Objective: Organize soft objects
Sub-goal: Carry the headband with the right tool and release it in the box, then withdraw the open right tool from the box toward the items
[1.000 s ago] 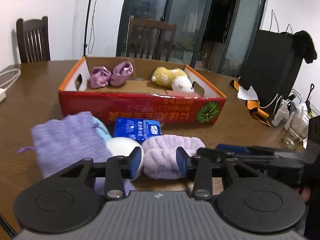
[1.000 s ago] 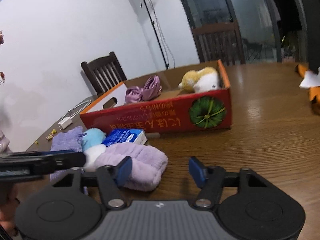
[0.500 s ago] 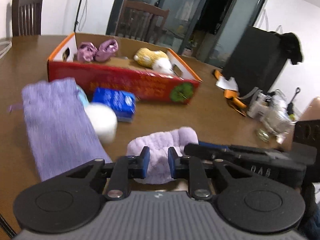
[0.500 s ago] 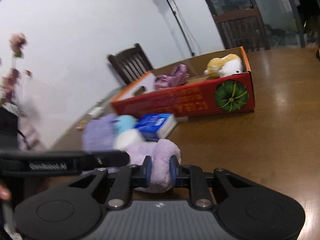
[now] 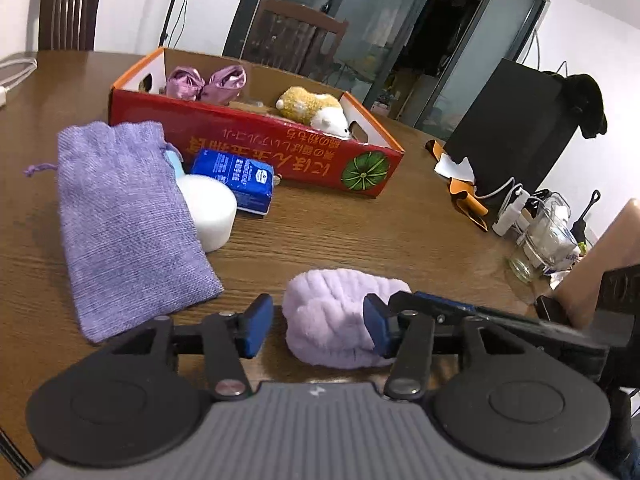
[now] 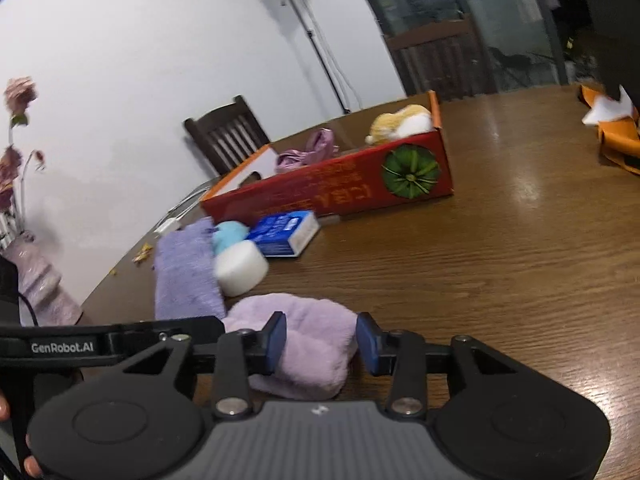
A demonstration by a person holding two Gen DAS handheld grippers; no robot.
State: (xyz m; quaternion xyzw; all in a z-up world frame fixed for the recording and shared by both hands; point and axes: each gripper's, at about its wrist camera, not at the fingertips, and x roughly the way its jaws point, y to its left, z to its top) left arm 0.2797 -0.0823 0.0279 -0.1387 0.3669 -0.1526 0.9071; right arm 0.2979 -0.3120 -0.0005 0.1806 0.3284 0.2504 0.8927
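Observation:
A fluffy lilac headband (image 5: 340, 316) (image 6: 304, 336) lies on the wooden table, right in front of both grippers. My left gripper (image 5: 316, 330) straddles it with jaws opening; the left pad stands off it and the right pad brushes it. My right gripper (image 6: 320, 343) comes in from the other side, jaws also opening around the headband. Further back lie a purple drawstring pouch (image 5: 120, 220), a white round puff (image 5: 208, 212) and a blue tissue pack (image 5: 236, 176). The red cardboard box (image 5: 256, 144) holds a pink satin bow (image 5: 206, 82) and a yellow-white plush (image 5: 312, 110).
A glass jar (image 5: 528, 256), cables and an orange item (image 5: 464, 196) crowd the table's right side beside a black box (image 5: 512, 120). Wooden chairs (image 5: 292, 28) stand behind the table. A vase of dried flowers (image 6: 24, 240) stands at the left in the right wrist view.
Both grippers closed on the headband and drew it toward the near edge, away from the puff and tissue pack. Their jaws have now spread apart again.

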